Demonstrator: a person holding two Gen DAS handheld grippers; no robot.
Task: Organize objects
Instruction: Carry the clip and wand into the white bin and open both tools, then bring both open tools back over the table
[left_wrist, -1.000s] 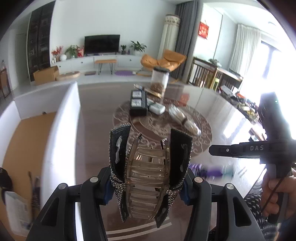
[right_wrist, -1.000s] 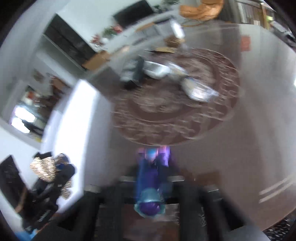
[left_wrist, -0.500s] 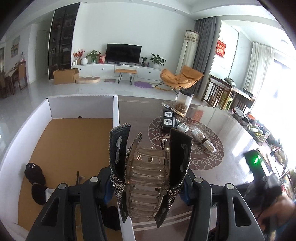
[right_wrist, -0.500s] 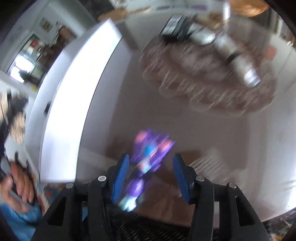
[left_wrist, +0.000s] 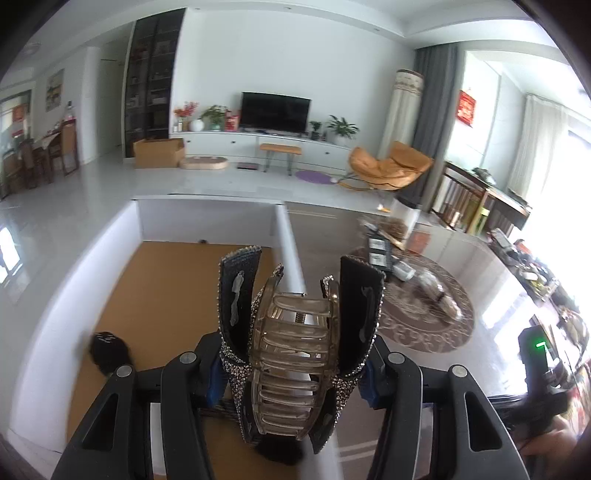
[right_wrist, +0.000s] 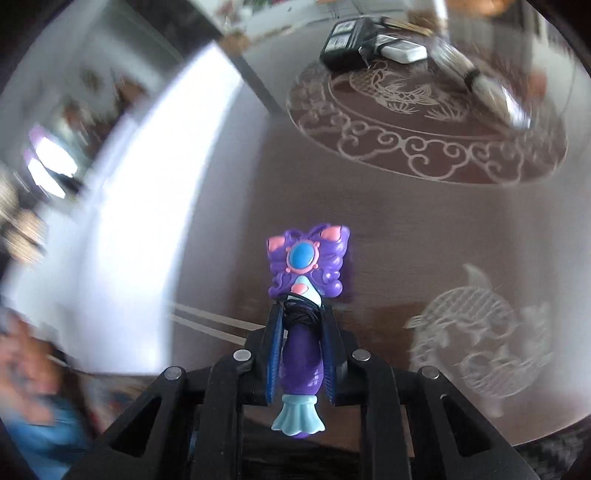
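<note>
My left gripper (left_wrist: 291, 373) is shut on a translucent brown hair claw clip (left_wrist: 293, 332) with black rhinestone-edged wings, holding it upright. It hangs over the right wall (left_wrist: 291, 251) of a white box with a brown cardboard floor (left_wrist: 166, 288). A black fluffy item (left_wrist: 109, 349) lies in the box at the left. In the right wrist view, my right gripper (right_wrist: 303, 314) has its jaws closing tight on the handle of a purple butterfly toy (right_wrist: 306, 258), low over the dark table (right_wrist: 240, 221). A black cord is wound round the toy's neck.
A round patterned mat (right_wrist: 424, 155) lies farther back on the table, bearing a black box (right_wrist: 343, 48), a white case (right_wrist: 402, 53) and a wrapped bundle (right_wrist: 480, 85). A clear jar (left_wrist: 404, 218) stands behind them. A blurred hand and blue sleeve (right_wrist: 29, 369) show at the left.
The left gripper carried the clip leftward, from over the table to over the white box. The right gripper stood open around the purple toy half a second ago and is now shut on it.
</note>
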